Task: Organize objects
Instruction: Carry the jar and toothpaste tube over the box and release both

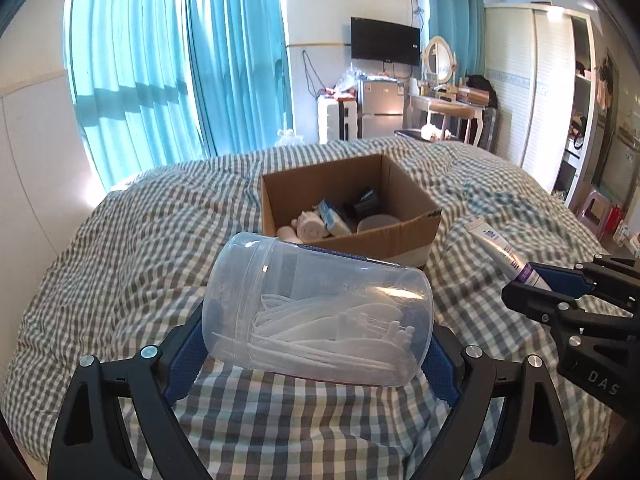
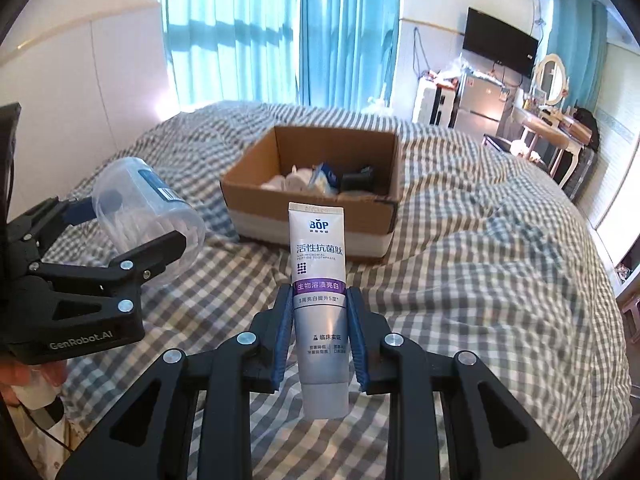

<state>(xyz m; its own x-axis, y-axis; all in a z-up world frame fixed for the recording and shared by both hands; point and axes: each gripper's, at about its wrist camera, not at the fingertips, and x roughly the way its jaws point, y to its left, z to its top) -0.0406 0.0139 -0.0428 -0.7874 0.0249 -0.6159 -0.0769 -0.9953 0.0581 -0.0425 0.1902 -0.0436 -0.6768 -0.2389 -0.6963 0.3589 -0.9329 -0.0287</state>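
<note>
My left gripper [image 1: 316, 344] is shut on a clear plastic jar [image 1: 316, 308] of white cotton swabs, held on its side above the bed; it also shows in the right wrist view [image 2: 148, 216]. My right gripper [image 2: 319, 308] is shut on a white and purple toothpaste tube [image 2: 318, 264], crimped end forward, cap toward the camera; the tube also shows in the left wrist view [image 1: 504, 252]. An open cardboard box [image 1: 400, 232] sits ahead on the bed, holding several small items; it also shows in the right wrist view [image 2: 312, 208].
A grey checked duvet [image 1: 120, 264] covers the bed, with folds around the box. Blue curtains [image 1: 176, 64] hang behind. A wardrobe [image 1: 532, 92], dressing table [image 1: 444, 108] and small fridge [image 1: 380, 104] stand at the far right.
</note>
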